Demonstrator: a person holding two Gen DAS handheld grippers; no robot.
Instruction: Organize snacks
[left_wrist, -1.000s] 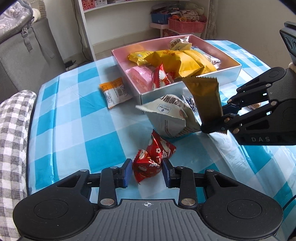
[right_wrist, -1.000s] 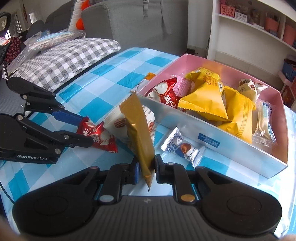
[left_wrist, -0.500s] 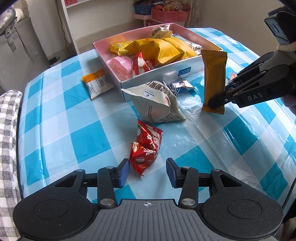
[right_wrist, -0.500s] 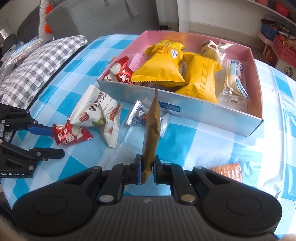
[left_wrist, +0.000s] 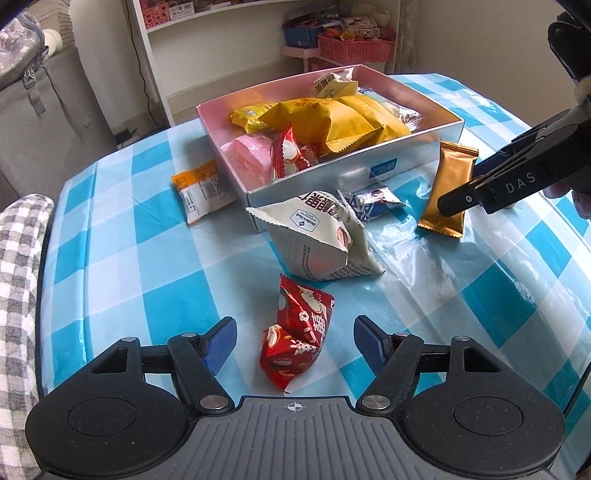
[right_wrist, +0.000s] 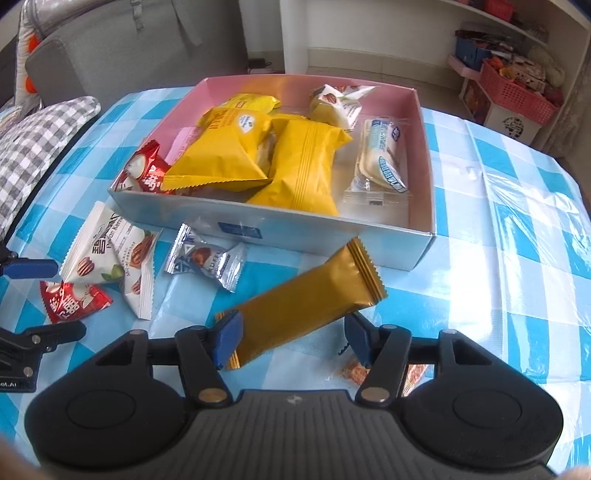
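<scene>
Two open grippers, gold bar (right_wrist: 306, 304), red packet (left_wrist: 295, 334), box (right_wrist: 280, 225)

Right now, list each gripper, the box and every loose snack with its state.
left gripper: open, astride the red packet
right gripper: open
gold bar: released, lying between the right fingers
box: open-topped, holding snacks
white nut bag: on the tablecloth
silver candy: on the tablecloth
orange packet: outside the box
</scene>
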